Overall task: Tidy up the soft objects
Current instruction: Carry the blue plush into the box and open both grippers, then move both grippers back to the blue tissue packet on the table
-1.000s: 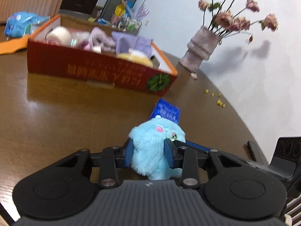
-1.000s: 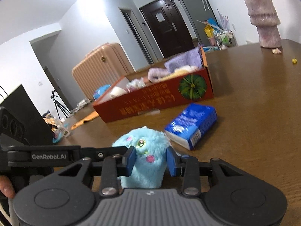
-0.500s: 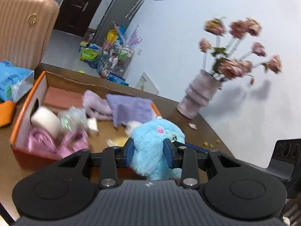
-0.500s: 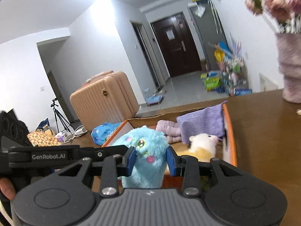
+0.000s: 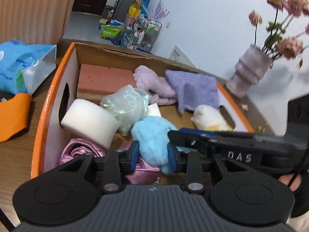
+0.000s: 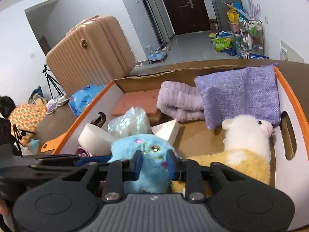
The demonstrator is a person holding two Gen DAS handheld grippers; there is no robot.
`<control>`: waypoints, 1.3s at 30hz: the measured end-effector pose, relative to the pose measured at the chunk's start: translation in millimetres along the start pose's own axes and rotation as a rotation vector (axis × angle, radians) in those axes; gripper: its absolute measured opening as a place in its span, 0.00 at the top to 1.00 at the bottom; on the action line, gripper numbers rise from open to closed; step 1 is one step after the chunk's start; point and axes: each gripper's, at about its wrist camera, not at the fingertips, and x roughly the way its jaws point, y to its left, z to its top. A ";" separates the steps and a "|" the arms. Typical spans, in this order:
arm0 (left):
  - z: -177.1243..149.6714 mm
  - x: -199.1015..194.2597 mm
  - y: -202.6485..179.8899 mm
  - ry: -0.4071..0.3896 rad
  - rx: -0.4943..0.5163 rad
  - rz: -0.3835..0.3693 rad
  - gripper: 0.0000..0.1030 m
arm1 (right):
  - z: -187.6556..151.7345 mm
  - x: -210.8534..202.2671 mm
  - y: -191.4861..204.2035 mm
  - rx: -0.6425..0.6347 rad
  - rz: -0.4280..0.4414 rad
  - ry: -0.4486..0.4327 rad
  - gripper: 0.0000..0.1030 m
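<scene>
Both grippers on the same toy: my left hand-held gripper (image 5: 152,152) and right hand-held gripper (image 6: 154,163) each have their blue pads pressed into the sides of the blue plush toy (image 6: 143,152), jaws closed down to the width of its squashed fur. I hold it over the near end of the cardboard box (image 5: 49,89), low among the contents; whether its base already rests on anything I can't tell, since my own gripper bodies hide the underside. Progress, as I judge it: the box is well filled, so most of the sorting looks done, and what is left for this piece is to set it down and let go. The blue tissue pack (image 5: 21,63) sits outside on the bench (image 5: 17,154) and may still need to go in. Textures: the toy is long-pile, fluffy, round-bodied, with a glittery green eye; the llama plush (image 6: 245,148) beside it is curly fleece, white head, yellow body. Further back, a ribbed lilac fleece roll (image 6: 179,104), a woven purple cloth (image 6: 239,94), a flat pink sponge slab (image 5: 105,79), a crinkly iridescent film bag (image 5: 125,106), a smooth white foam cylinder (image 5: 88,121), and shiny pink satin fabric (image 5: 77,150) bunched in the near corner.
</scene>
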 end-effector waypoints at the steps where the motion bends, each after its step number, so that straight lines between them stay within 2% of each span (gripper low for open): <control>1: 0.7 0.2 0.2 0.003 0.003 -0.001 0.71 | 1.5 0.9 1.7 -0.003 -0.005 0.002 0.75; 8: -0.7 1.3 0.4 0.001 -0.001 0.009 0.70 | 2.7 2.5 1.2 -0.008 -0.012 0.003 0.76; 12: -3.2 -8.2 -10.2 -0.016 0.014 0.039 0.61 | 5.3 -8.8 1.6 -0.016 -0.035 -0.003 0.72; 14: -3.6 -20.9 -20.1 -0.032 0.029 0.047 0.59 | 6.6 -24.0 4.5 -0.023 -0.046 -0.029 0.67; 16: -3.3 -37.7 -31.5 -0.057 0.054 0.054 0.59 | 8.8 -43.3 8.3 -0.026 -0.048 -0.060 0.67; 19: -3.8 -69.5 -49.5 -0.105 0.084 0.063 0.57 | 9.8 -81.2 16.3 -0.045 -0.055 -0.114 0.66; 22: -10.7 -104.9 -68.1 -0.162 0.117 0.082 0.54 | 5.4 -123.6 25.6 -0.073 -0.065 -0.167 0.60; 30: -57.6 -189.1 -109.6 -0.273 0.176 0.128 0.51 | -35.3 -223.8 51.6 -0.163 -0.090 -0.272 0.53; 33: -85.4 -220.7 -123.5 -0.317 0.193 0.143 0.47 | -58.8 -255.4 56.8 -0.185 -0.088 -0.291 0.50; 36: -119.2 -250.6 -136.3 -0.363 0.221 0.151 0.37 | -87.9 -283.3 63.1 -0.212 -0.087 -0.308 0.47; 39: -155.8 -271.2 -146.3 -0.402 0.241 0.185 0.35 | -120.6 -304.6 68.5 -0.228 -0.066 -0.321 0.39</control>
